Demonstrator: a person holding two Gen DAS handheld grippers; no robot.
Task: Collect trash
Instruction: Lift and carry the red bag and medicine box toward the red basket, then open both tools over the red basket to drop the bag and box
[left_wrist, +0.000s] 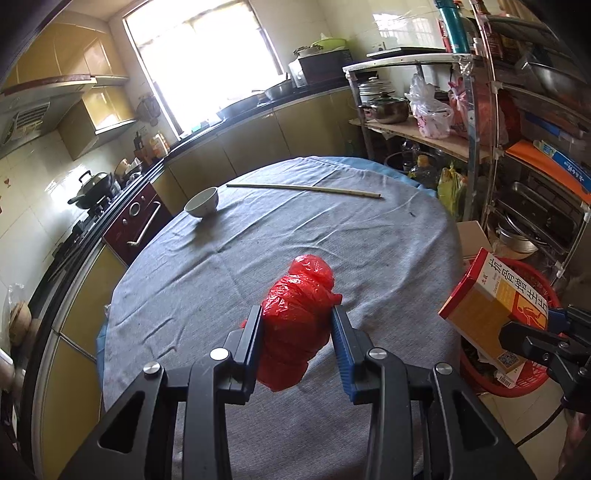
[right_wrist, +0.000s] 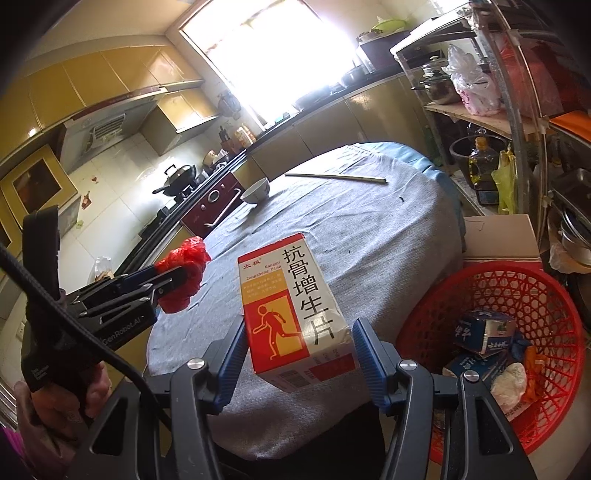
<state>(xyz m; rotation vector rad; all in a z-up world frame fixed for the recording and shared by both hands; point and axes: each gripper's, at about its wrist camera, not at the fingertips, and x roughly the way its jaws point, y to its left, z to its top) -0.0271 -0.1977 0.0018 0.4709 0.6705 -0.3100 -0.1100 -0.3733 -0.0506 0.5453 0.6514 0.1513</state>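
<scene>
The left gripper (left_wrist: 297, 328) clenches one crumpled red plastic bag (left_wrist: 299, 317) above the grey-clothed table (left_wrist: 369, 251). The right gripper (right_wrist: 300, 354) clamps one medicine box (right_wrist: 295, 310), held level beside the red basket (right_wrist: 517, 288) on the floor. One bowl (left_wrist: 201, 201) and one chopstick (left_wrist: 303, 190) lie on the far side of the table.

Both wrist views look forward across the table (left_wrist: 369, 236), overlapping.
</scene>
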